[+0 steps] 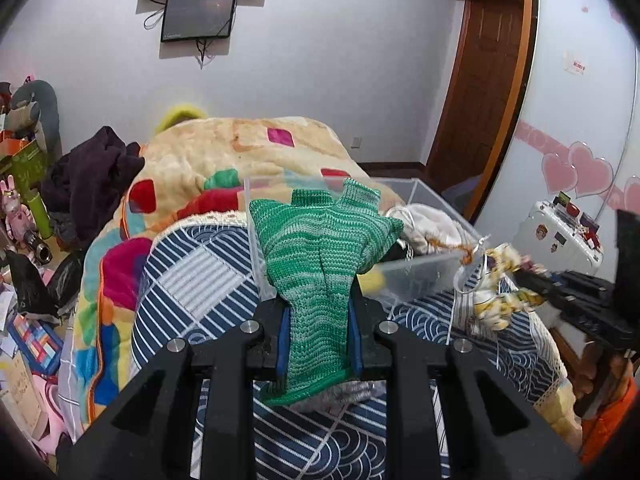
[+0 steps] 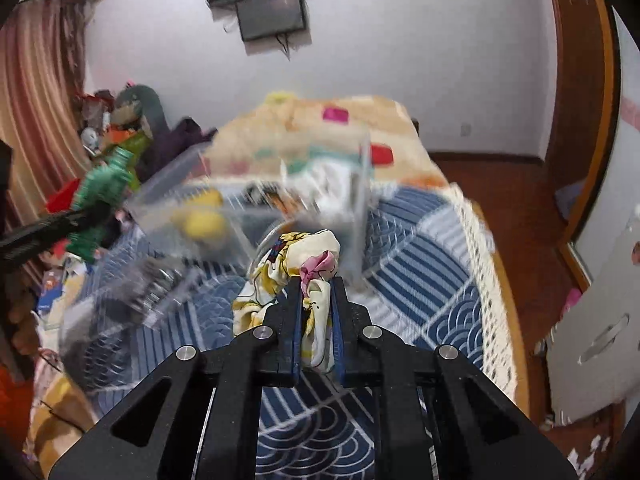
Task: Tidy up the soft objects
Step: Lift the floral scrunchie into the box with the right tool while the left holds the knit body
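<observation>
My left gripper point(image 1: 319, 300) is shut on a green knitted glove point(image 1: 320, 240) and holds it up in front of a clear plastic box point(image 1: 416, 276) on the bed. The box holds white cloth point(image 1: 430, 226) and something yellow. My right gripper point(image 2: 316, 284) is shut on a cream floral scarf point(image 2: 298, 256) and holds it just before the box point(image 2: 240, 216), which is blurred in the right wrist view. The right gripper with the scarf point(image 1: 500, 300) also shows at the right in the left wrist view. The green glove point(image 2: 102, 192) shows at the left in the right wrist view.
The bed has a blue and white patterned sheet point(image 1: 192, 280) and a colourful fleece blanket point(image 1: 224, 152) behind the box. Dark clothes point(image 1: 92, 184) lie at the left. Clutter covers the floor at the left. A white suitcase point(image 1: 564, 236) stands at the right.
</observation>
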`<state>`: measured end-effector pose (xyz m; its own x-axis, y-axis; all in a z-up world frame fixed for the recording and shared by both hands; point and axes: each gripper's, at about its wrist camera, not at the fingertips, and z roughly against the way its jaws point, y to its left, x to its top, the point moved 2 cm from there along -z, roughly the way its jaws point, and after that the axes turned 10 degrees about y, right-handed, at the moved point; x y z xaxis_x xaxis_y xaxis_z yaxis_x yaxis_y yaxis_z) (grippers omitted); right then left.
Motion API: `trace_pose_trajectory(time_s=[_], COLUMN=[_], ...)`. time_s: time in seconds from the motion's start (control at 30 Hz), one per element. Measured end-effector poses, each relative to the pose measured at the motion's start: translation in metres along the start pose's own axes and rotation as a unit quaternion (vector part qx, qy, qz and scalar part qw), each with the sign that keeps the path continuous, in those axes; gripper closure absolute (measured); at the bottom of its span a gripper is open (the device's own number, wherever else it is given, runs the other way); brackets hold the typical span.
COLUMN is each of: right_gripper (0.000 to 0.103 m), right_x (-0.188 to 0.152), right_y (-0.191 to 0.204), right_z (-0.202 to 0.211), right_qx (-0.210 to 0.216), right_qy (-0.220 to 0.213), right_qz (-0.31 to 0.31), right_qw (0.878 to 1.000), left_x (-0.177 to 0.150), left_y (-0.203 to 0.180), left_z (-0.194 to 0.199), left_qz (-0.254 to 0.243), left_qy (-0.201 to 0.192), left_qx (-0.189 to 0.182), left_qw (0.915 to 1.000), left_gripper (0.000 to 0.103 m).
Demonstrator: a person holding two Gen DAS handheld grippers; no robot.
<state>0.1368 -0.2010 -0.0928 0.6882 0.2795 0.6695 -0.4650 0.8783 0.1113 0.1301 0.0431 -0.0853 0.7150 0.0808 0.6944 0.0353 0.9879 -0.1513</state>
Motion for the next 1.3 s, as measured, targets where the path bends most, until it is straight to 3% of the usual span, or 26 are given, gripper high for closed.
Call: trace_pose_trajectory(time_s=[0.17, 0.4, 0.6, 0.97, 1.07, 1.17, 1.3], right_gripper=[0.092, 0.092, 0.092, 0.090, 0.089, 0.088, 0.071], right_x=[0.021, 0.068, 0.095, 0.107, 0.105, 0.100, 0.091], right_y=[0.013, 0.032, 0.039, 0.052, 0.052, 0.054, 0.054], right_z=[0.029, 0.017, -0.023, -0.082, -0.095, -0.099, -0.094], right_qx=[0.014, 0.022, 0.026, 0.002, -0.002, 0.001, 0.001], right_qy=[-0.048, -0.077, -0.051, 0.047, 0.076, 0.099, 0.104], right_qz=[0.011, 0.032, 0.030, 0.055, 0.060, 0.069, 0.078], right_qw=[0.999, 0.996, 0.998, 0.997, 0.995, 0.993, 0.992], left_x=[0.014, 0.043, 0.065, 0.077, 0.077, 0.077, 0.075], left_y=[0.000, -0.001, 0.000, 0.003, -0.001, -0.001, 0.000], left_z=[0.000, -0.015, -0.048, -0.130, -0.136, -0.136, -0.132], left_qz=[-0.001, 0.000, -0.002, -0.007, -0.030, -0.032, -0.024], left_qy=[-0.009, -0.008, 0.017, 0.121, 0.127, 0.128, 0.125], left_qx=[0.000, 0.000, 0.006, 0.018, 0.043, 0.035, 0.029], left_qw=[1.0000, 1.0000, 0.9998, 0.9924, 0.9906, 0.9906, 0.9914], left_gripper=[0.080, 0.080, 0.080, 0.080, 0.080, 0.074, 0.064])
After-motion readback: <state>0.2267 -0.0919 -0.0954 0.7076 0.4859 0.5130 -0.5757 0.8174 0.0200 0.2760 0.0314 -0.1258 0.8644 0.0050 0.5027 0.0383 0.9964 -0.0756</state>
